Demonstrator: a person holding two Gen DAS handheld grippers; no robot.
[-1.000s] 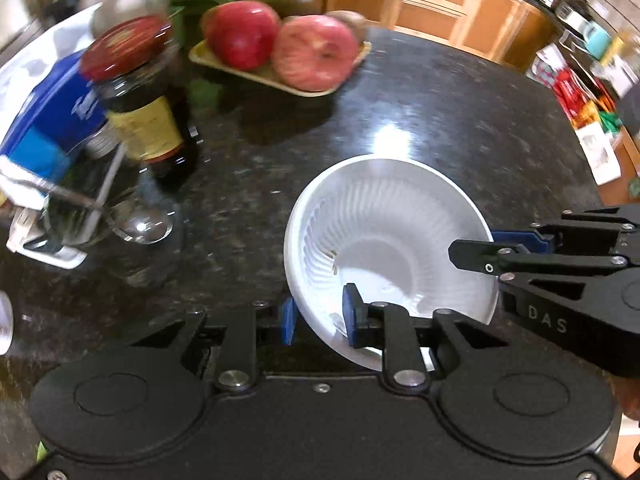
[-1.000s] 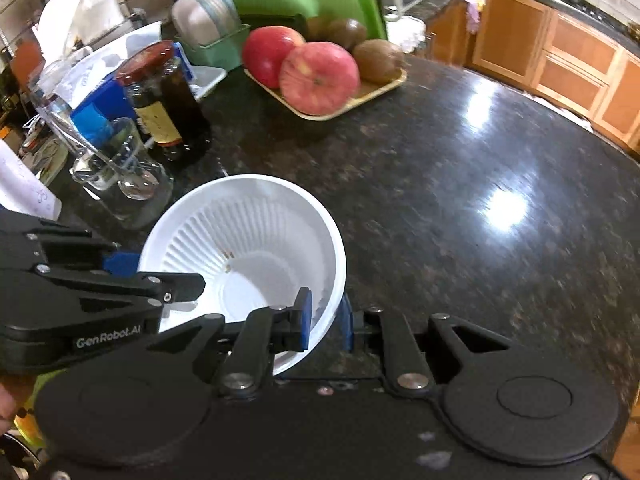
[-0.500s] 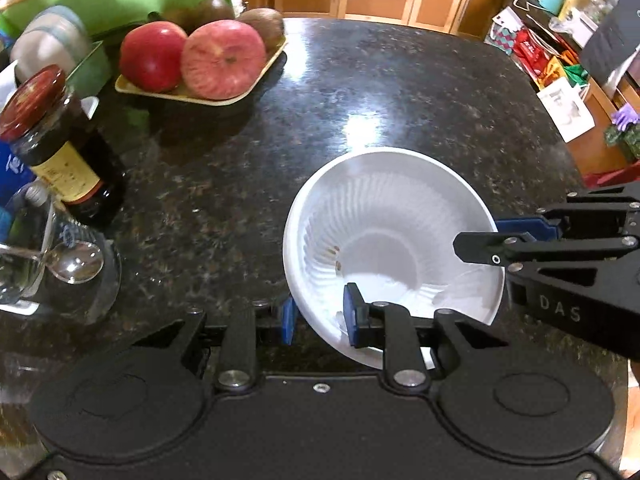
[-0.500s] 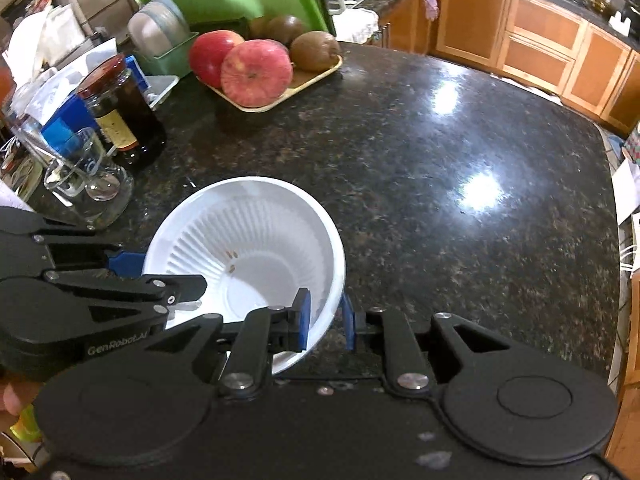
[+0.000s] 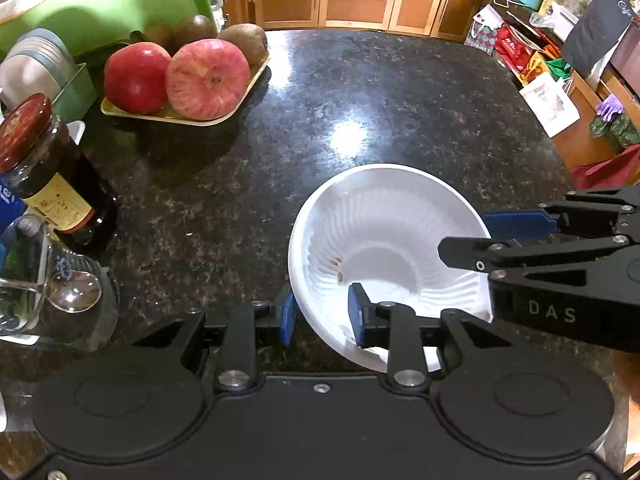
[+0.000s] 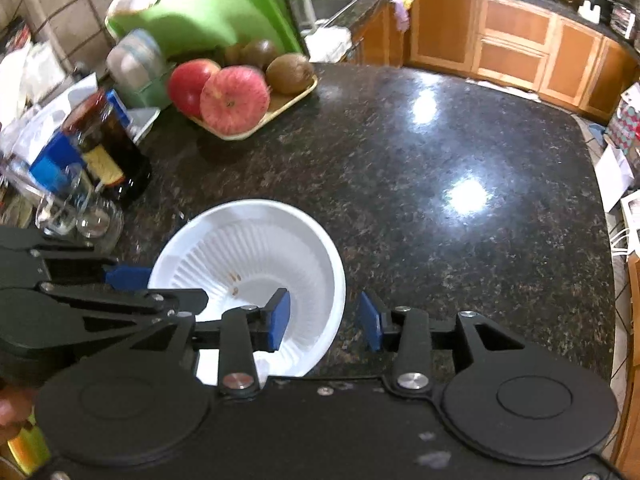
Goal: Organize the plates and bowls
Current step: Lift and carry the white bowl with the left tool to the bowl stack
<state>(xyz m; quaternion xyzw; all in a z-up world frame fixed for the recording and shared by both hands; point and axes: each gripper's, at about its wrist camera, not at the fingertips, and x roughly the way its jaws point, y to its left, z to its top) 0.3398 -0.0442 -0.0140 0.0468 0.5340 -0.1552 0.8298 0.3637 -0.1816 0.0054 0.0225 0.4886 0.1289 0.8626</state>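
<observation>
From the left wrist, the white ribbed bowl [image 5: 384, 240] sits on the dark speckled granite counter [image 5: 360, 112], at about 4 o'clock from the middle of the view. The left gripper [image 5: 322, 314] straddles the bowl's near-left rim at 6 o'clock: one blue pad is outside the wall, the other inside, and both stand clear of the plastic, since the jaws have just been opening with the rim between them. The right gripper [image 5: 486, 236] comes in from 3 o'clock across the opposite rim. A few brown crumbs [image 5: 339, 270] lie on the bowl's ribbed inner wall. At 10 o'clock a tan tray [image 5: 180, 114] carries two red apples [image 5: 208, 78] and several kiwis [image 5: 244, 42]; at 9 o'clock stands a dark jar [image 5: 60, 184] with a red lid, and just below it a glass cup [image 5: 44, 280] holding a spoon. From the right wrist, the bowl [image 6: 256, 256] lies at 7 o'clock on the counter [image 6: 440, 184]. The right gripper [image 6: 326, 320] has just been opening too: its left pad is inside the bowl, its right pad well outside over bare granite, neither pressing the rim. The left gripper [image 6: 156, 284] reaches in from 9 o'clock over the far rim. The fruit tray [image 6: 280, 108], jar [image 6: 108, 148] and cup [image 6: 80, 212] line up from 11 to 9 o'clock, with a green board [image 6: 216, 12] behind them.
</observation>
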